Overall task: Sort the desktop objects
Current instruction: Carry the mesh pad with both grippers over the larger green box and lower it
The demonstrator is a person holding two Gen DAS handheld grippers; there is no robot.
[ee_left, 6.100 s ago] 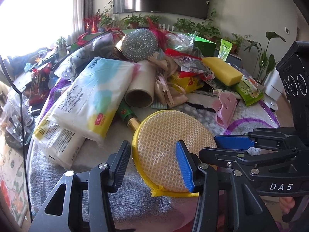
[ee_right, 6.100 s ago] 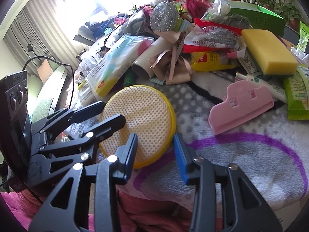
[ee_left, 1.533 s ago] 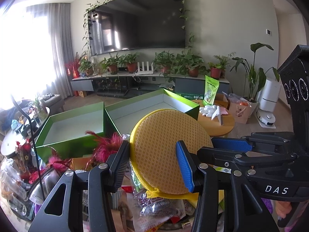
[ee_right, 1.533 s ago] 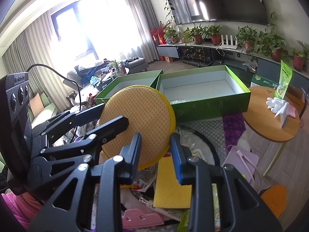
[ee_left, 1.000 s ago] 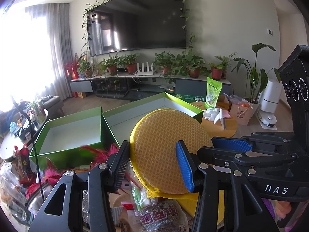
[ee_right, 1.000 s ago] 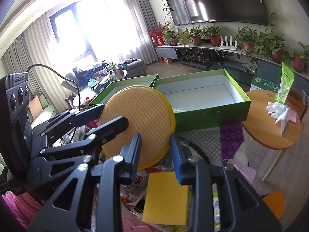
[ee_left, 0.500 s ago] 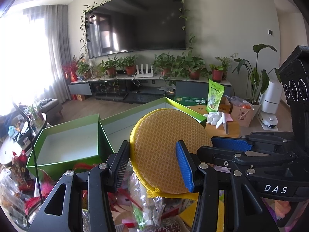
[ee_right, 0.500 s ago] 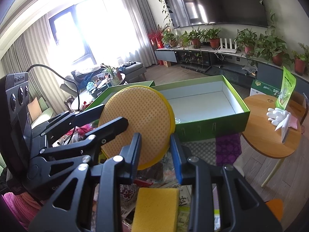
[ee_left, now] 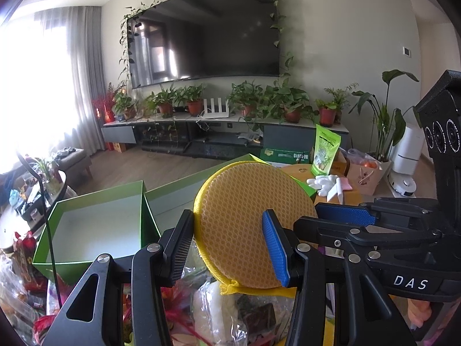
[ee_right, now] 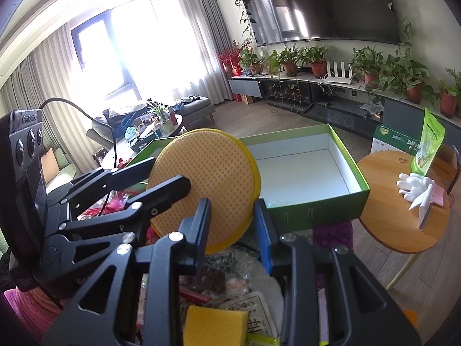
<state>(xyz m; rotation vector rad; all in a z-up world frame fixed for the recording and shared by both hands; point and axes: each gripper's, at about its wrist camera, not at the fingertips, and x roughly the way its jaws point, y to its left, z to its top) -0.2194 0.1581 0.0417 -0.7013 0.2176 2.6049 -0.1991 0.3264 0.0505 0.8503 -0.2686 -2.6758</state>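
Green box point(ee_left: 86, 230) walls wait at ten o'clock, its white floor bare. At centre the left hand-held gripper point(ee_left: 227, 245) pinches a round yellow scrub pad point(ee_left: 247, 225) across its width, held upright in the air over the table's clutter. The right hand-held gripper point(ee_right: 233, 227) pinches the pad's lower edge. Carry it level past the near wall, lower it inside, then let both go together.
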